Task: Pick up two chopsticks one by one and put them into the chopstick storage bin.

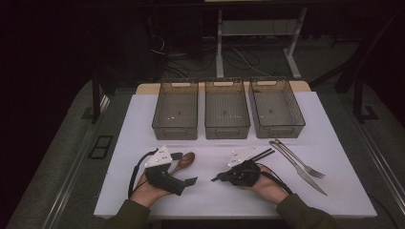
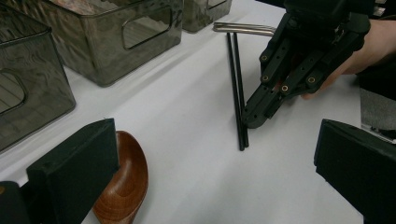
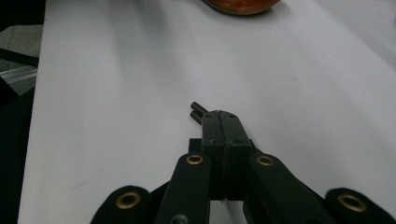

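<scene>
On the white table point(image 1: 143, 119) we count three clear bins point(image 1: 175, 116), lined up side by side along the far edge, and from the high view all three look empty, nothing but mesh-patterned floors showing through. Cutlery next: one wooden spoon point(image 1: 184, 162), one pair of black chopsticks point(image 1: 264, 154), one knife point(image 1: 298, 168) and one fork point(image 1: 301, 160). Knife and fork lie together to the right, just below the right-hand bin, well apart from the spoon.

Down at the near edge, two hands, two grippers. The left gripper point(image 2: 219, 163) sits low over the table with its jaws spread wide, nothing between them; the spoon's bowl point(image 2: 123, 186) lies just beside its left jaw, partly tucked behind it in the left gripper view. The right gripper point(image 3: 222, 122) has its jaws pressed together, and in the right gripper view two black chopstick tips point(image 3: 196, 111) poke out just past the jaw ends, so it is pinching the chopsticks near one end. In the left gripper view, that same right gripper comes down onto the pair, the sticks lying flat on the table and running away toward the bins, their far ends close to the handles of the knife and fork.
</scene>
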A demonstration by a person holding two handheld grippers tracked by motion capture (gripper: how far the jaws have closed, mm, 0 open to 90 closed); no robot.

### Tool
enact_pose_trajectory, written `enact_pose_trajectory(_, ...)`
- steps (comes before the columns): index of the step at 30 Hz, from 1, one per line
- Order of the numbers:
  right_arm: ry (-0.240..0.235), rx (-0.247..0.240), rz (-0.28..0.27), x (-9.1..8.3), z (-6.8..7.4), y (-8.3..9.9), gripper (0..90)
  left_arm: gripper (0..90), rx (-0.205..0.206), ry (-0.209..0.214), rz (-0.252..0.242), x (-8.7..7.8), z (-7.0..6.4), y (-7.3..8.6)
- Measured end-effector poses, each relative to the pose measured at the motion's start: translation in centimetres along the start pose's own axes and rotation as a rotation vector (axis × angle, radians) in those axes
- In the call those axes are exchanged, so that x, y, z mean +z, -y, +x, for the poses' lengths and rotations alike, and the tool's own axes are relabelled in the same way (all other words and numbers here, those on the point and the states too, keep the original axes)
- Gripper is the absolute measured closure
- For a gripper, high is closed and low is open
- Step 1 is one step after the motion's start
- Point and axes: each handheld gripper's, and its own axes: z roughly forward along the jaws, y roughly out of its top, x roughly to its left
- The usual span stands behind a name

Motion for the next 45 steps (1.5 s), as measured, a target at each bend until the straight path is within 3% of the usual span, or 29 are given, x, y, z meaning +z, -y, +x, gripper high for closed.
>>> enact_pose_trajectory(4, 0.006, 0.01, -0.032, -1.2, -0.2, -0.1, 88.3, 0.0, 0.004, 0.002, 0.0, 0.0, 0.0, 0.0)
enact_pose_trajectory(11, 0.034, 0.047, -0.071, -4.1, -0.9, 0.8, 75.7, 0.0, 0.0, 0.005, 0.003, 0.1, 0.0, 0.1)
enact_pose_trajectory(13, 0.052, 0.069, -0.08, -5.5, -1.3, 1.6, 67.5, 0.0, -0.002, 0.008, 0.003, 0.1, 0.1, 0.1)
enact_pose_trajectory(14, 0.052, 0.069, -0.08, -5.5, -1.3, 1.6, 67.5, 0.0, -0.002, 0.008, 0.003, 0.1, 0.1, 0.1)
enact_pose_trajectory(15, 0.06, 0.084, -0.091, -6.3, -1.6, 2.2, 59.9, 0.0, 0.0, 0.008, 0.004, 0.1, 0.1, 0.1)
enact_pose_trajectory(22, 0.099, 0.139, -0.139, -9.3, -1.8, 4.6, 42.8, 0.0, 0.004, 0.009, -0.001, 0.0, 0.2, 0.0)
enact_pose_trajectory(30, 0.173, 0.188, -0.218, -11.4, -2.0, 6.9, 29.3, 0.0, 0.009, 0.011, 0.001, 0.1, 0.3, 0.0)
enact_pose_trajectory(38, 0.236, 0.222, -0.254, -12.8, -2.0, 8.7, 17.8, 0.0, 0.007, 0.012, -0.005, 0.0, 0.3, -0.1)
enact_pose_trajectory(45, 0.263, 0.248, -0.296, -14.0, -1.7, 9.8, 16.3, 0.0, 0.012, 0.012, 0.003, 0.5, 0.4, -0.6)
